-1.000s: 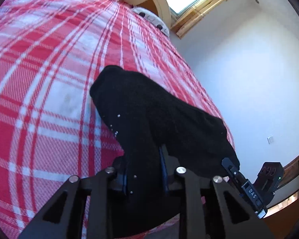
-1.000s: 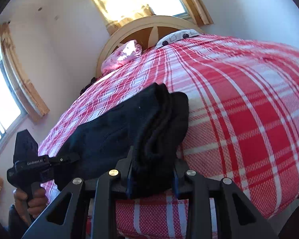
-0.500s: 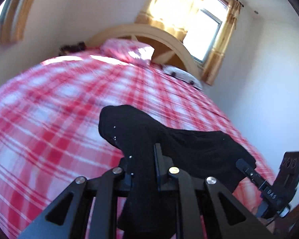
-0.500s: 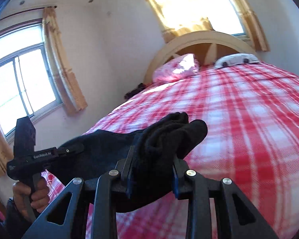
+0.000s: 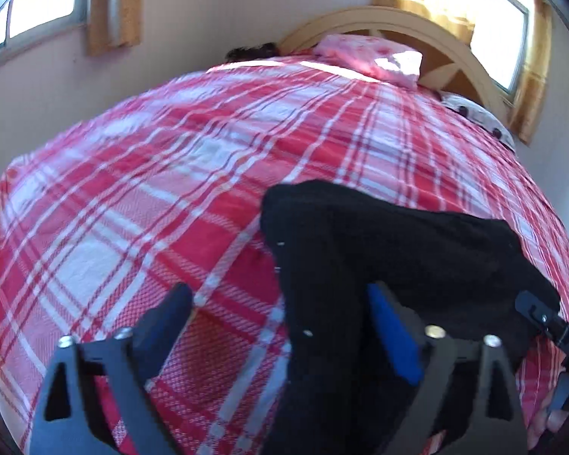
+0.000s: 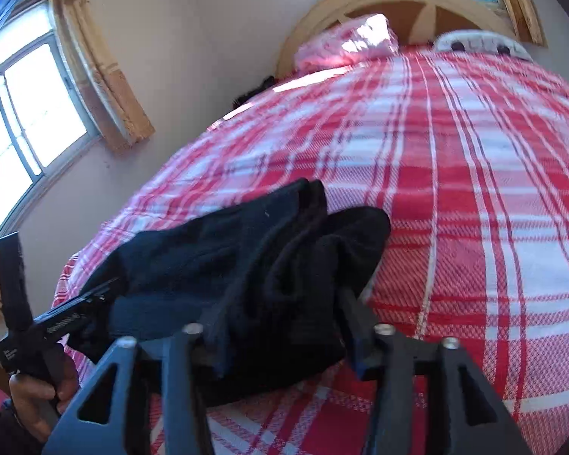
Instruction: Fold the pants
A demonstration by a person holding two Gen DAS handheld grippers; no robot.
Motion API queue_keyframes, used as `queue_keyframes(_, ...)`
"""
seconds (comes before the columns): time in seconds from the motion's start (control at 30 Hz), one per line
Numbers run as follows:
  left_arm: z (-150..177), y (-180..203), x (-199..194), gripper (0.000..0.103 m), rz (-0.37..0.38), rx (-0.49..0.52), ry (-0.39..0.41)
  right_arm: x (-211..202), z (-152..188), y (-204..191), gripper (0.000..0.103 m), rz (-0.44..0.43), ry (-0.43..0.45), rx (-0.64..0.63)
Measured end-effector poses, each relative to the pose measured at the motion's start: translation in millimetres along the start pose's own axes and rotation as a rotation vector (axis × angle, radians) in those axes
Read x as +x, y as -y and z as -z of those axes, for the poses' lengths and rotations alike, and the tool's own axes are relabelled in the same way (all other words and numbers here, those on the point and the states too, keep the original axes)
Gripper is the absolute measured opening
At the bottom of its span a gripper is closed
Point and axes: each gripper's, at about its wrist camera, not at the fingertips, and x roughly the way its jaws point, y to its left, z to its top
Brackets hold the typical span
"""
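Both tools opened since 0.5 s ago | pants (image 5: 379, 250) on bedspread (image 5: 170, 189)

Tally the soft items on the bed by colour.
Black: 1, the pants
Pink: 1, a pillow
White with dark dots: 1, a pillow
Red plaid: 1, the bedspread
Total: 4

The black knitted fabric pants (image 5: 398, 250) lie bunched on the red-and-white plaid bedspread (image 5: 132, 197) near the foot of the bed. They stretch sideways in a thick, rumpled band, with one end folded over itself in ridged layers (image 6: 303, 250).
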Motion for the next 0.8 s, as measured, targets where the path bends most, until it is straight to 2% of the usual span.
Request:
queue_keyframes(0.07, -3, -7, 5, 0.099, 0.035, -0.028, -0.019, 3, 0, 11, 0.066, -0.017, -0.028, 0.053)
queue_keyframes(0.17, -2, -1, -1, 0.103, 0.001, 0.012, -0.021, 1, 3, 17, 0.067, -0.039, -0.048, 0.100)
queue_keyframes(0.37, 2, 2, -14, 0.103, -0.029, 0.056, 0.002, -18, 8, 20, 0.070, -0.004, -0.060, 0.113)
queue_keyframes(0.43, 2, 5, -23, 0.103, -0.067, 0.099, 0.022, -39, 13, 23, 0.070, 0.044, 0.008, 0.139)
queue_keyframes(0.53, 2, 14, -43, 0.103, -0.172, 0.186, 0.091, -73, 23, 13, 0.070, 0.154, 0.166, 0.122)
queue_keyframes(0.6, 2, 21, -61, 0.103, -0.232, 0.227, 0.171, -82, 25, -11, 0.064, 0.163, 0.212, 0.016)
queue_keyframes(0.67, 0, 27, -79, 0.103, -0.227, 0.233, 0.246, -83, 24, -39, 0.035, 0.153, 0.228, -0.109)
queue_keyframes(0.73, -2, 36, -84, 0.103, -0.176, 0.239, 0.264, -71, 22, -63, 0.032, 0.132, 0.182, -0.202)
queue_keyframes(0.8, -2, 44, -74, 0.103, -0.156, 0.253, 0.222, -54, 21, -74, 0.032, 0.127, 0.124, -0.230)
